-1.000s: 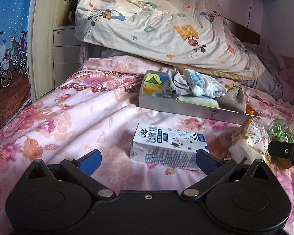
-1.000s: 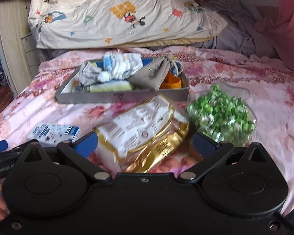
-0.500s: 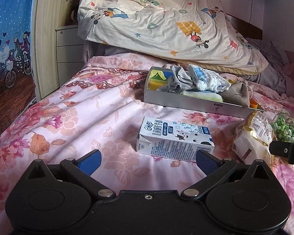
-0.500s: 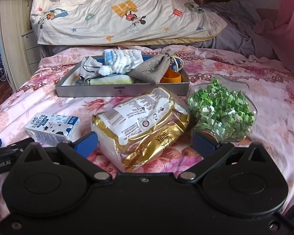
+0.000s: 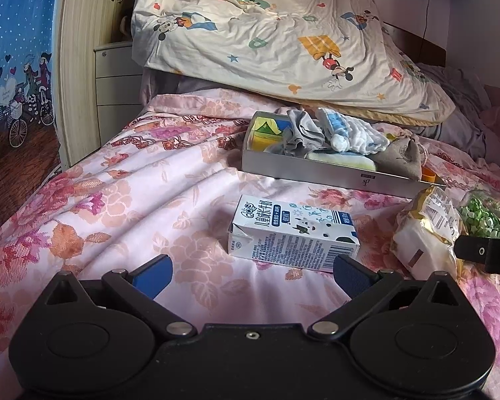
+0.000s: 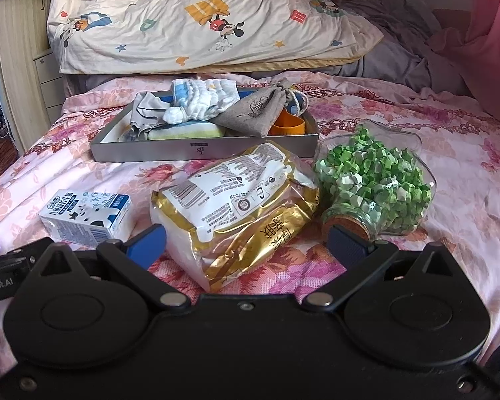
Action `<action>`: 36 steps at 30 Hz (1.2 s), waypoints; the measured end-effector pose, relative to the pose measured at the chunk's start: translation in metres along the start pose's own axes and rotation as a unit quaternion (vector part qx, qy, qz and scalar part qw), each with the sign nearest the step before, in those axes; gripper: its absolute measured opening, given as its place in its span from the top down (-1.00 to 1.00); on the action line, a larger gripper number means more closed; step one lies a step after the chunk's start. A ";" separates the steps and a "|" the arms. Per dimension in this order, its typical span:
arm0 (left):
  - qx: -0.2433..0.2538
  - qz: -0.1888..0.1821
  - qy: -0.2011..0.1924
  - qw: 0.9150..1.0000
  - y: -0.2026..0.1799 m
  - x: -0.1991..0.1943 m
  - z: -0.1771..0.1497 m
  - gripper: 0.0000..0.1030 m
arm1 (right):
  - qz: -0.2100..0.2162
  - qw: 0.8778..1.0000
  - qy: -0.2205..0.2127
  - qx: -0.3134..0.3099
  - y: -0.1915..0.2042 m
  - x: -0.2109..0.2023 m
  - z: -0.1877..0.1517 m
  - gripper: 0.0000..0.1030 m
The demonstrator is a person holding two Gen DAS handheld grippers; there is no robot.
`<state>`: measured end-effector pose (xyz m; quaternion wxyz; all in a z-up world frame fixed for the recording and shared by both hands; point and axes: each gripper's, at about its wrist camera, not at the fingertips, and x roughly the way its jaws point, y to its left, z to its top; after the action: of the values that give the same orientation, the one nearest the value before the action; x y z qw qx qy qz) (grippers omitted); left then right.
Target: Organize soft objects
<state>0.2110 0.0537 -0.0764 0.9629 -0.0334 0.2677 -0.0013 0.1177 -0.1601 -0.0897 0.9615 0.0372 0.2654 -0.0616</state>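
Observation:
A grey tray [image 5: 316, 170] [image 6: 200, 150] on the flowered bedspread holds a grey cloth [image 6: 146, 113], a white and blue folded cloth [image 6: 203, 98], a grey drawstring pouch [image 6: 253, 115], a yellow-green pad [image 6: 183, 131] and an orange cup [image 6: 288, 126]. In front of the tray lie a milk carton [image 5: 293, 233] [image 6: 83, 213], a gold and white bag [image 6: 236, 200] [image 5: 423, 233] and a corked glass jar of green paper stars [image 6: 373, 180] [image 5: 486, 213]. My left gripper [image 5: 251, 275] is open just short of the carton. My right gripper [image 6: 246, 241] is open with the bag's near end between its fingers.
A cartoon-print duvet [image 5: 266, 33] is heaped behind the tray. A wooden drawer unit [image 5: 113, 76] stands off the bed's left side. Grey and pink bedding [image 6: 416, 43] is piled at the back right. The bed drops to the floor at the left edge [image 5: 23, 206].
Both grippers have drawn back and risen a little, so the carton, bag and jar sit farther ahead. Both stay open and nothing on the bed has moved.

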 end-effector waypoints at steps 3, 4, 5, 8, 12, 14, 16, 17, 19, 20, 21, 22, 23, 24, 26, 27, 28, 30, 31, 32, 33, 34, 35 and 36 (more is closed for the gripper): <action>-0.001 0.001 0.001 1.000 0.000 0.000 0.000 -0.98 | 0.000 1.000 0.000 0.001 0.001 0.000 0.000 -0.99; -0.001 0.001 0.001 1.000 -0.001 -0.001 -0.001 -0.98 | 0.000 1.000 0.001 0.001 0.000 0.001 0.000 -0.99; -0.001 0.001 0.001 1.000 -0.002 -0.001 -0.001 -0.98 | 0.000 1.000 0.001 0.002 0.001 0.001 0.000 -0.99; 0.000 0.001 0.003 1.000 -0.002 -0.001 -0.002 -0.98 | -0.001 1.000 0.002 0.004 0.001 0.001 0.000 -0.99; 0.003 0.000 0.004 1.000 -0.004 -0.003 -0.005 -0.98 | -0.001 1.000 0.001 0.006 0.001 0.002 0.000 -0.99; 0.002 0.000 0.005 1.000 -0.005 -0.003 -0.005 -0.98 | -0.001 1.000 0.001 0.006 0.001 0.002 0.000 -0.99; 0.001 0.001 0.004 1.000 -0.005 -0.004 -0.005 -0.98 | -0.001 1.000 0.001 0.006 0.001 0.002 0.000 -0.99; 0.000 0.001 0.004 1.000 -0.005 -0.004 -0.005 -0.98 | -0.001 1.000 0.001 0.007 0.001 0.002 0.000 -0.99; 0.000 0.001 0.004 1.000 -0.005 -0.004 -0.005 -0.98 | -0.001 1.000 0.001 0.006 0.000 0.002 0.000 -0.99; 0.001 0.001 0.004 1.000 -0.005 -0.004 -0.005 -0.98 | -0.001 1.000 0.001 0.006 0.000 0.002 0.000 -0.99; 0.001 0.001 0.005 1.000 -0.005 -0.004 -0.005 -0.98 | -0.001 1.000 0.001 0.006 0.000 0.002 0.000 -0.99; 0.001 0.001 0.005 1.000 -0.005 -0.005 -0.006 -0.98 | -0.001 1.000 0.001 0.006 0.001 0.002 0.000 -0.99; 0.001 0.001 0.005 1.000 -0.004 -0.004 -0.005 -0.98 | -0.001 1.000 0.001 0.006 0.001 0.002 0.000 -0.99; 0.001 0.001 0.006 1.000 -0.005 -0.004 -0.005 -0.98 | -0.001 1.000 0.001 0.006 0.001 0.002 0.000 -0.99; 0.001 0.000 0.006 1.000 -0.005 -0.004 -0.006 -0.98 | -0.001 1.000 0.001 0.006 0.001 0.002 0.000 -0.99; 0.002 0.000 0.007 1.000 -0.005 -0.004 -0.006 -0.98 | -0.001 1.000 0.002 0.006 0.001 0.002 0.000 -0.99; 0.002 0.001 0.007 1.000 -0.005 -0.004 -0.006 -0.98 | -0.001 1.000 0.002 0.006 0.001 0.003 0.000 -0.99; 0.000 0.001 0.007 1.000 -0.005 -0.004 -0.006 -0.98 | -0.002 1.000 0.003 0.006 0.002 0.003 -0.001 -0.99; 0.000 0.001 0.007 1.000 -0.004 -0.004 -0.006 -0.98 | -0.002 1.000 0.003 0.006 0.002 0.003 -0.002 -0.99; 0.000 0.001 0.007 1.000 -0.004 -0.004 -0.007 -0.98 | -0.003 1.000 0.003 0.006 0.003 0.003 -0.002 -0.99; 0.000 0.001 0.007 1.000 -0.004 -0.004 -0.006 -0.98 | -0.004 1.000 0.002 0.005 0.003 0.003 -0.002 -0.99; 0.000 0.001 0.007 1.000 -0.004 -0.004 -0.006 -0.98 | -0.004 1.000 0.002 0.005 0.003 0.003 -0.002 -0.99; 0.000 0.000 0.008 1.000 -0.004 -0.004 -0.006 -0.98 | -0.004 1.000 0.002 0.005 0.003 0.003 -0.002 -0.99; 0.000 0.000 0.007 1.000 -0.004 -0.004 -0.006 -0.98 | -0.004 1.000 0.002 0.005 0.003 0.003 -0.002 -0.99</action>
<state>0.2041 0.0493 -0.0793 0.9609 -0.0329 0.2749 -0.0014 0.1198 -0.1574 -0.0931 0.9603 0.0411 0.2676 -0.0669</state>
